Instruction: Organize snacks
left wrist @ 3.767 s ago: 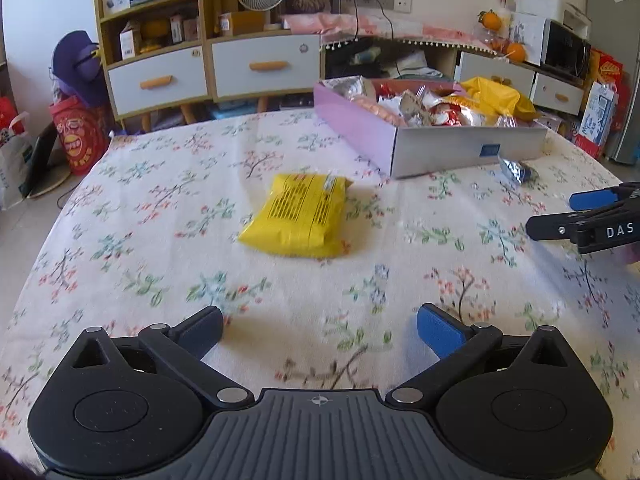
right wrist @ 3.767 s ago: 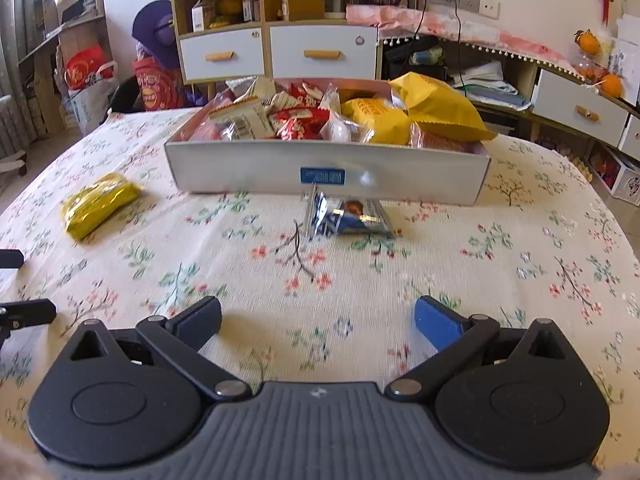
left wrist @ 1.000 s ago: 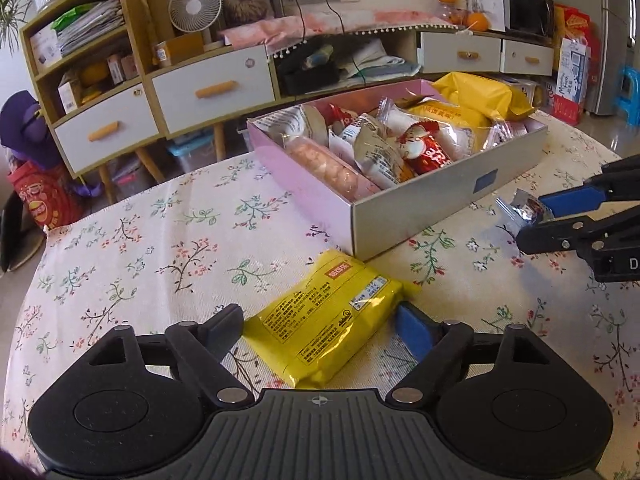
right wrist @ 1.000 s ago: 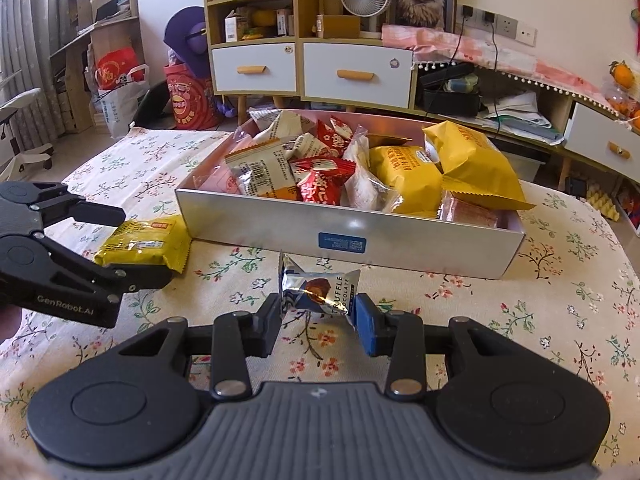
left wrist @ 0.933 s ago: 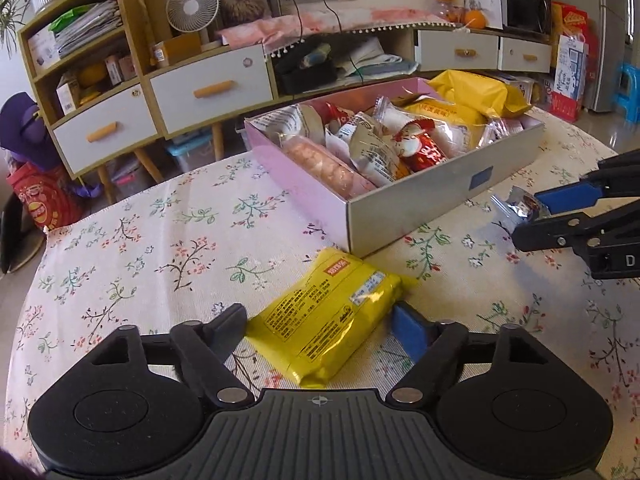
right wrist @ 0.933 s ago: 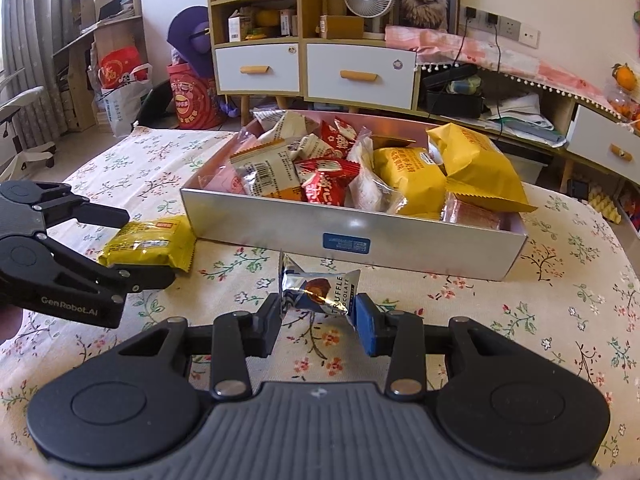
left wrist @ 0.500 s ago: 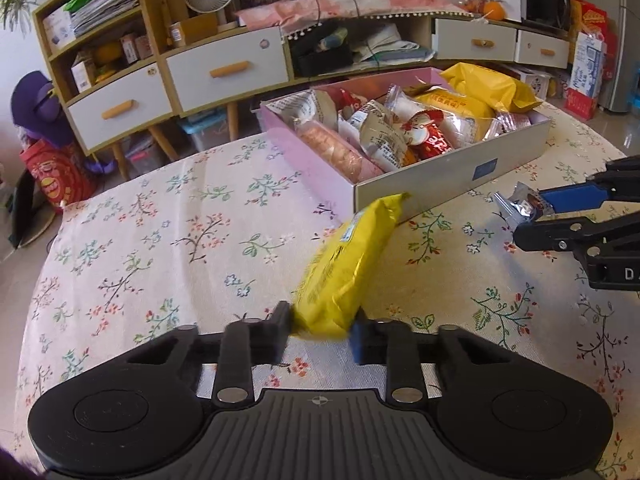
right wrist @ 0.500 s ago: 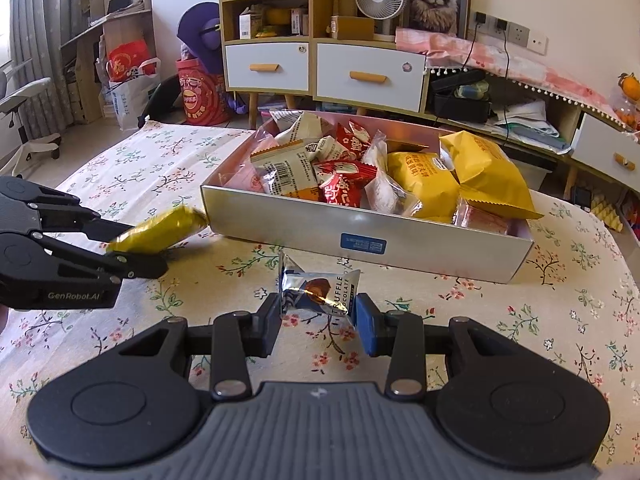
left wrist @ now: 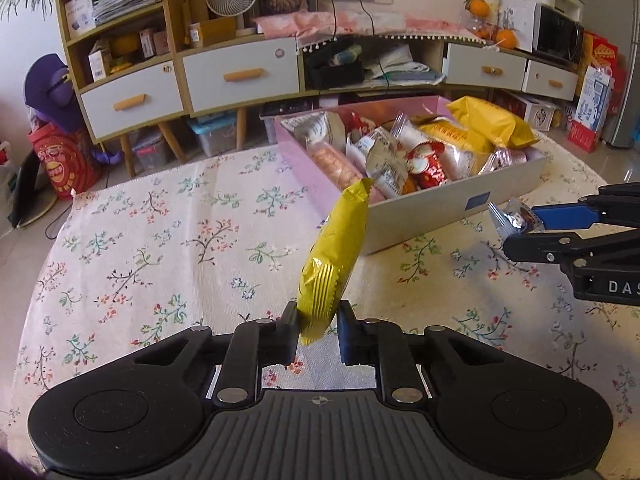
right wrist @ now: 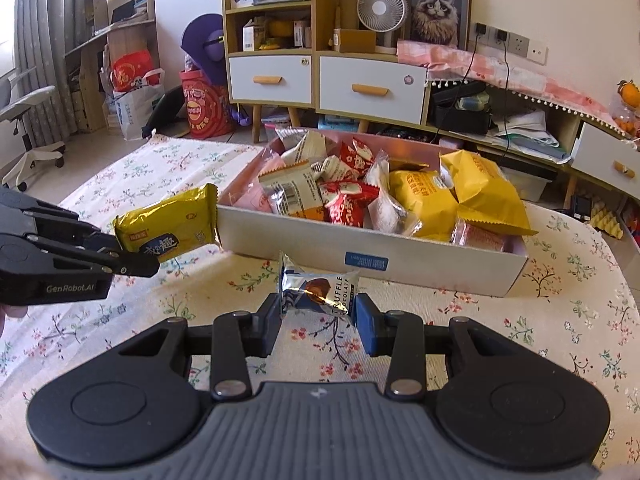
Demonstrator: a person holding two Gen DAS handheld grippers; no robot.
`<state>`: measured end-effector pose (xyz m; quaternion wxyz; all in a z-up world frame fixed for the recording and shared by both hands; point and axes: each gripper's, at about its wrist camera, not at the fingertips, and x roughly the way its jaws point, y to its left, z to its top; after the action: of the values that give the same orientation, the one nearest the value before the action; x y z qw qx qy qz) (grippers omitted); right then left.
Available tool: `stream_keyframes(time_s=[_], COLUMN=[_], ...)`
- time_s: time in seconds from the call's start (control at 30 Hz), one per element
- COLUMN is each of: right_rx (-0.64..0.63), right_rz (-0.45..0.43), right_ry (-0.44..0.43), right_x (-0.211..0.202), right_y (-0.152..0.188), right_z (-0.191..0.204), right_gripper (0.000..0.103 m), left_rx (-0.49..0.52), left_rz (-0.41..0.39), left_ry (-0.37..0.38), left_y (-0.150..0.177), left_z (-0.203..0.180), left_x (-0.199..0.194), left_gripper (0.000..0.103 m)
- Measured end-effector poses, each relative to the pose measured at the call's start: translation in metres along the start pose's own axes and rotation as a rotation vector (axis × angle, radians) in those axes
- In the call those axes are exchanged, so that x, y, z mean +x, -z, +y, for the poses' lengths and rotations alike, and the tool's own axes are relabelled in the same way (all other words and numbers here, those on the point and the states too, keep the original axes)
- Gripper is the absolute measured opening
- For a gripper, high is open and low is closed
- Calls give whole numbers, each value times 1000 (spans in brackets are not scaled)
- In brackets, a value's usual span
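A yellow snack pack (left wrist: 340,248) hangs on edge above the floral cloth, clamped at its near end by my left gripper (left wrist: 318,320), whose jaws are still closing on it. Seen from the right wrist, the yellow pack (right wrist: 168,228) juts from the left gripper (right wrist: 132,254) toward the box's left corner. My right gripper (right wrist: 318,312) is shut on a silver truffle chocolate packet (right wrist: 316,290), held just in front of the box (right wrist: 420,264). The left wrist view shows the right gripper (left wrist: 520,230) at the right. The pink-lined box (left wrist: 460,204) is full of several snack bags.
The table's floral cloth (left wrist: 160,240) spreads left of the box. Beyond the far edge stand a drawer cabinet (right wrist: 320,80) with a fan (right wrist: 376,4), red bags (right wrist: 204,108) on the floor and an office chair (right wrist: 28,120) at the left.
My left gripper's jaws closed on the yellow pack, which tipped from flat onto its edge and rose off the cloth. The right gripper kept its hold on the chocolate packet.
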<state>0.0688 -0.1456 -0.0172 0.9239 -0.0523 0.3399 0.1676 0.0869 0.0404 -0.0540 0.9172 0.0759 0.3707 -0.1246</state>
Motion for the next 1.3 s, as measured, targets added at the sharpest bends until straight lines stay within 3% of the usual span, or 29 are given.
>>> stream_keyframes(time_s=[0.4,0.67,1.0,1.07,1.2,1.3], right_rx=[42,89,96,96,101,97], right_rz=[-50,-70,-56,-56,-53,-48], right_ry=[4,15,12,12,10,5], right_x=[-6,-4,-1,-1,-1,-1], right_y=[-10,-20,-18,-18,-17,-16], right_z=[-3,-8,-8,-8,-8,-6], right_gripper=[36,36,36,36,36,36], left_rx=[-50,-126,-148,-159,-268,-348], left_rz=[-128,-206,-181,-185,-151,-95], left_ry=[35,36,-8,-22,-25,35], left_y=[-19,-39,-40,-41,-38,-33], left_z=[-6,-6,-13,-12,5,23], left_x=[-28,-27,-5,0,13,16], left_gripper=[15,13,19,22,48,54])
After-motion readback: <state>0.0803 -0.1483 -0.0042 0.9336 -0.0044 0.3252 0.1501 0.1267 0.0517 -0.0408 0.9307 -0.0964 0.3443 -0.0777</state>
